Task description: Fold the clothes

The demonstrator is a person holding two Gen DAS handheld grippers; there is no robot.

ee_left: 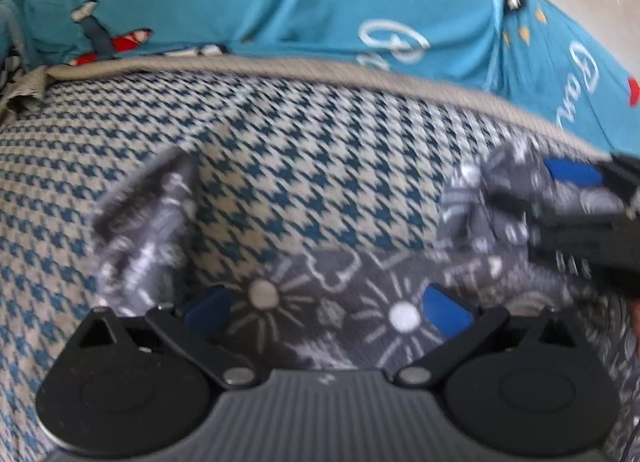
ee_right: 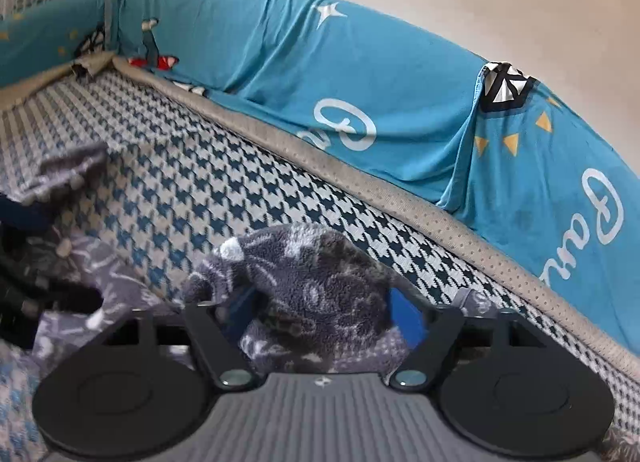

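A grey fleece garment [ee_left: 320,294] with white sunburst and cloud prints lies on a houndstooth-patterned cushion [ee_left: 280,166], spread low in the left wrist view and bunched up in the right wrist view. The left tongs [ee_left: 326,312] stand apart above the flat printed fabric, their blue pads on either side of it, clamping nothing. The right tongs [ee_right: 320,314] are clamped on a thick bunched fold of the grey fleece garment [ee_right: 316,286], which bulges up between the blue pads. Behind the cushion's beige piped edge [ee_right: 360,178] a teal cover [ee_right: 360,70] with white script and stars drapes the backrest.
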